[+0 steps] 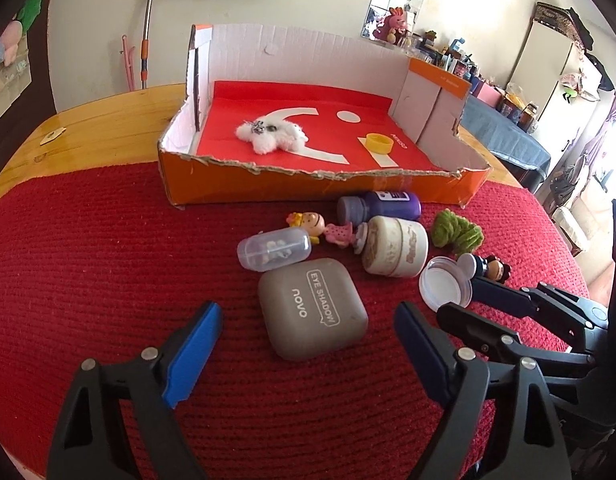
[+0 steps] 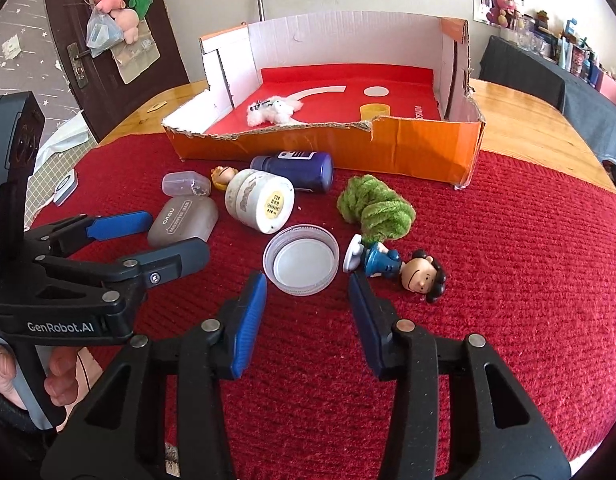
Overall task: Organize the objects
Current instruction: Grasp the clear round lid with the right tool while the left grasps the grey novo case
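My left gripper [image 1: 308,312] is open, its blue pads on either side of a grey eye-shadow case [image 1: 312,308] without touching it. My right gripper [image 2: 308,280] is open too, its tips at the near rim of a white upturned lid [image 2: 301,262]; the left pad is close to the rim and a gap shows on the right. Both lie on the red mat [image 2: 508,280]. An orange cardboard box [image 1: 308,188] stands behind, holding a white fluffy toy [image 1: 267,134] and a yellow cap [image 1: 380,142].
Between the grippers and the box lie a cream jar [image 2: 259,200], a purple bottle [image 2: 299,168], a clear capsule case [image 2: 185,184], a small doll [image 1: 320,230], a green chenille piece [image 2: 374,208] and a black-haired figurine [image 2: 404,270] beside the right pad. The mat covers a wooden table [image 2: 528,120].
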Available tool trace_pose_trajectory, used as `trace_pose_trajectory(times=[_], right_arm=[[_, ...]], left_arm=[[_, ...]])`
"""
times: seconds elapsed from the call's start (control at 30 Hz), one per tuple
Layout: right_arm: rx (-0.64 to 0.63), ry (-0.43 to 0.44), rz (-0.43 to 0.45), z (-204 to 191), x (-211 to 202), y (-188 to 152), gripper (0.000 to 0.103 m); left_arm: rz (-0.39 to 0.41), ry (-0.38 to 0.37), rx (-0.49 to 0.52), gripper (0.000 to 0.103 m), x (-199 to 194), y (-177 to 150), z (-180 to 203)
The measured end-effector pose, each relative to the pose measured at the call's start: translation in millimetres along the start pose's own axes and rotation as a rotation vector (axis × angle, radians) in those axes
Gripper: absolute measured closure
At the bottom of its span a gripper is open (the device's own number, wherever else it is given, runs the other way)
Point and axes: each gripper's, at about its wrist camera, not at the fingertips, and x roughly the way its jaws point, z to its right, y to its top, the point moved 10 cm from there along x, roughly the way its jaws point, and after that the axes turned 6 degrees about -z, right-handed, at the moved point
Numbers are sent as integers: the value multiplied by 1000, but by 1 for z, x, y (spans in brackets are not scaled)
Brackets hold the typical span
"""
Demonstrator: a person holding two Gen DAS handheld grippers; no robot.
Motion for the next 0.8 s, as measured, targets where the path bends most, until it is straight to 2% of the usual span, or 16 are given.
trace_pose_trajectory(times=[0.33,0.5,0.57,0.8], right_arm=[[-64,-64,6,-3,8,8,61],[-82,-87,14,-4,10,9,64],[-87,-91,12,-4,10,9,64],[-95,-76,24,-11,4,9,64]], left_arm=[[22,39,10,18,5,7,-4],[40,60,4,33,4,7,-8],[43,50,-2,46,2,7,-9],[35,22,-9,45,-1,4,-7]])
